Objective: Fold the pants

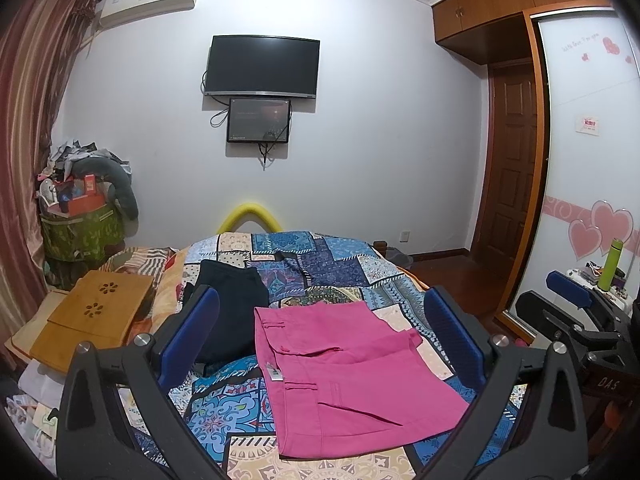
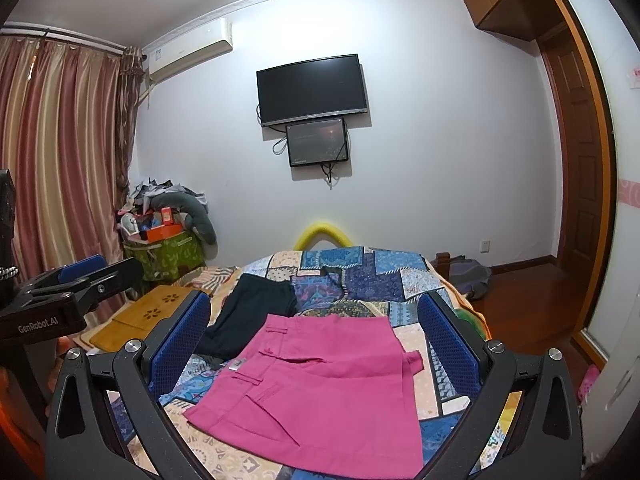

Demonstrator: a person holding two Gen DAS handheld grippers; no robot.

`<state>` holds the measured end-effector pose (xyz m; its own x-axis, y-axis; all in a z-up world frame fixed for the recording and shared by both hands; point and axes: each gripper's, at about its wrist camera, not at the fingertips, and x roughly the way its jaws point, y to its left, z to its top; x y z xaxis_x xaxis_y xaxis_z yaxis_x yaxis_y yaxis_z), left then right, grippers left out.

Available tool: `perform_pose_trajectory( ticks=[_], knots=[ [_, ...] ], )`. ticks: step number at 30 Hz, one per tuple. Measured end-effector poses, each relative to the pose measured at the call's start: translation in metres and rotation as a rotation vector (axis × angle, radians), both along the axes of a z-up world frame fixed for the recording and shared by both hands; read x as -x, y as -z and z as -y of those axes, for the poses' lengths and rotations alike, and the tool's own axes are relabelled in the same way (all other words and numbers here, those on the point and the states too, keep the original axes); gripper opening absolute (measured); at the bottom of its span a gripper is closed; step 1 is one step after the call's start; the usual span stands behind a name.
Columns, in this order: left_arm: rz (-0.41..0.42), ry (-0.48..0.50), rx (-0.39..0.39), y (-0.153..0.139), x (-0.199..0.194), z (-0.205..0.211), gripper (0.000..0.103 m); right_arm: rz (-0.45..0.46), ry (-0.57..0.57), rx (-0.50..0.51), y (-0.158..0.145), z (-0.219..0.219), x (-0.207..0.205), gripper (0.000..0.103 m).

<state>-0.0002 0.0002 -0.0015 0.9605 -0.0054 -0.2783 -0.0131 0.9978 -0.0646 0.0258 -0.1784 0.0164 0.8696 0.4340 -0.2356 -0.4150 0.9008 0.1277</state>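
The pink pants [image 1: 344, 376] lie folded into a compact stack on the patchwork quilt [image 1: 340, 268] of the bed, waistband toward the left, a small white label [image 1: 274, 374] poking out at the waist with print too small to read. Just beside them, toward the left and farther up the bed, lies a dark folded garment [image 1: 232, 300], its edge touching the pink pants.

The left tool [image 1: 320, 320] hangs above the bed with its 2 blue-padded fingers spread wide, holding nothing; the pants show between them. The right tool [image 2: 316, 328] likewise stands open and empty over the pants. In the right wrist view the left tool's black body reads "GenRobot.AI"; in the left wrist view the right tool's body reads "DAS".

A wooden lap tray [image 1: 96, 312] rests at the bed's left edge. 2 dark screens, a TV [image 1: 262, 66] and a smaller monitor [image 1: 259, 120], hang on the wall.
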Motion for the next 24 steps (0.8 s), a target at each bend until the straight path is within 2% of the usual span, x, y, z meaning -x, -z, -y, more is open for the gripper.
perform_pose_trajectory(
  ticks=[16,24],
  knots=[
    [-0.004,-0.009,-0.026,0.003,-0.011,0.004,0.103,-0.010,0.002,-0.002,0.002,0.001,-0.003,0.103],
    [-0.111,-0.030,-0.034,0.029,-0.060,-0.006,0.103,-0.063,0.021,0.022,0.019,0.007,-0.032,0.103]
  ],
)
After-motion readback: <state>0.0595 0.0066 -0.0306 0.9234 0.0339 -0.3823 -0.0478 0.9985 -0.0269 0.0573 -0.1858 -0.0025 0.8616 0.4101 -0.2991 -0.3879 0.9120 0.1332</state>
